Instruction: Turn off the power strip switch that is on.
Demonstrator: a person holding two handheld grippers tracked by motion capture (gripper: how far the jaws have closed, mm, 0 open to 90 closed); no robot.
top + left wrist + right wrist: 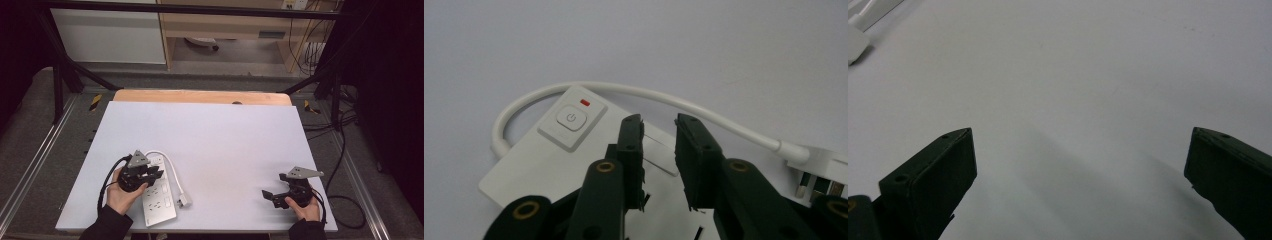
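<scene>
Strip (159,197) lay at the near left of the table (235,145), its long axis running near to far, sockets up. Left gripper (156,174) hovered over the strip's far half, jaws a narrow gap apart with nothing between them; whether they touched the casing could not be told. In the left gripper view the tips (659,150) sat just short of the switch (570,120), which showed a red mark at its far edge. Cord (172,167) looped from the strip's far end, round to the right and back near to the plug (184,201), lying just beside the strip's right edge.

Right gripper (273,191) was at the near right, well apart from the strip, jaws spread wide over bare table (1073,75).

Judgement: step looked like reaching for the switch. To do it well, left tips should be brought together first, then pushed straight down on the button's middle, not its rim. Strip was light and could skid, so the right gripper might need to steady its near end. Cord should be kept clear of the tips.
</scene>
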